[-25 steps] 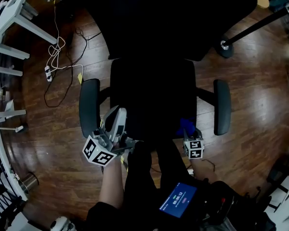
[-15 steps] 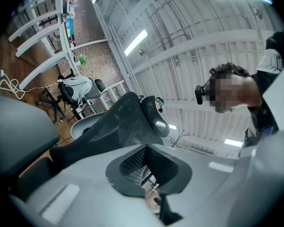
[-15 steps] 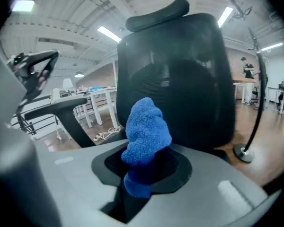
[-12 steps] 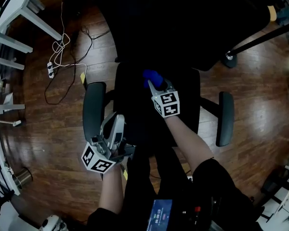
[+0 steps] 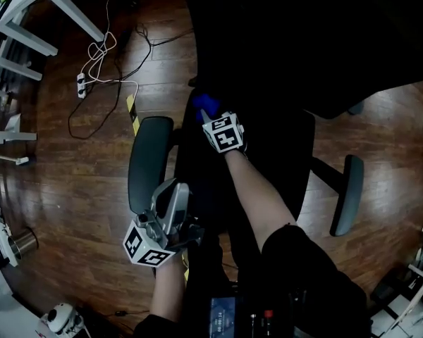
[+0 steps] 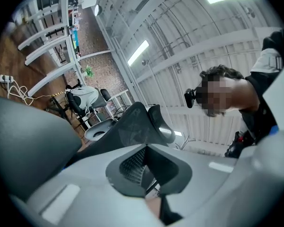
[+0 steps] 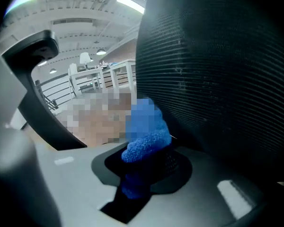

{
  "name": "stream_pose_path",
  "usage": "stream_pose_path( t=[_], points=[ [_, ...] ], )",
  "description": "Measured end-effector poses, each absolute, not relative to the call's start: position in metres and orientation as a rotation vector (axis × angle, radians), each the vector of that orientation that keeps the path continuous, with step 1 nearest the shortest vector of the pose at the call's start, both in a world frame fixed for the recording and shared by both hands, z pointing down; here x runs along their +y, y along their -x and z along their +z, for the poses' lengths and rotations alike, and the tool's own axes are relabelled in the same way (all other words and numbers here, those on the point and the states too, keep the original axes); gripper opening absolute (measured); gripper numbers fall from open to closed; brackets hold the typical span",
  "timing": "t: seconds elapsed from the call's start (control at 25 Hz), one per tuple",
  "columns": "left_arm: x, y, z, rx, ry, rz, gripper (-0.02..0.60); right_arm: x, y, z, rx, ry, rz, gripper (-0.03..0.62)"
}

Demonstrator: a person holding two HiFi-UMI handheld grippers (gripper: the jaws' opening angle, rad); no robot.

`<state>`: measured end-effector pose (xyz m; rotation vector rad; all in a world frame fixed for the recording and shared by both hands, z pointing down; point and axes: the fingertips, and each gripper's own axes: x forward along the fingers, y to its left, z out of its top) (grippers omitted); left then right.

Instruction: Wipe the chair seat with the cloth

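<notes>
Right gripper point(image 5: 209, 115) is pinching the one blue cloth point(image 5: 203, 104) at the back-left of the chair seat point(image 5: 282, 146), right by the backrest point(image 7: 217, 56). I judge the cloth soft, light and quick to bunch, so it's best held deep on a fold. Left gripper point(image 5: 175, 189) has its jaws pressed together, empty, beside the left armrest point(image 5: 146, 160). One chair, two armrests.

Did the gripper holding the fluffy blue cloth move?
Yes. The right gripper moved its fluffy blue cloth from the black seat's front to its back corner, beside the grey left armrest.
</notes>
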<state>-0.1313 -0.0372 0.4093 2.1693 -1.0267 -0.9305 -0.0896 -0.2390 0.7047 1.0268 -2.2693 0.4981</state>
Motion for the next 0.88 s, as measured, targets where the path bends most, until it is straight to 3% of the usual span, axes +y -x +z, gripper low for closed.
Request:
stream_pose_path(
  t=[0.16, 0.4, 0.48, 0.72, 0.88],
  points=[
    [-0.035, 0.129, 0.412, -1.022, -2.177, -0.914, 0.003, -0.241, 0.009, 0.717, -2.137, -1.241, 0.535, 0.103],
    [-0.047, 0.116, 0.399, -0.993, -2.215, -0.901, 0.003, -0.192, -0.233, 0.708, -1.806, -1.705, 0.578, 0.103],
    [-0.047, 0.114, 0.397, -0.987, -2.223, -0.900, 0.003, -0.181, -0.281, 0.701, -1.751, -1.785, 0.587, 0.103],
    [-0.045, 0.108, 0.400, -0.979, -2.214, -0.894, 0.003, -0.184, -0.299, 0.700, -1.718, -1.829, 0.633, 0.100],
    [-0.042, 0.107, 0.398, -0.969, -2.211, -0.894, 0.003, -0.189, -0.261, 0.678, -1.802, -1.877, 0.575, 0.100]
  ],
)
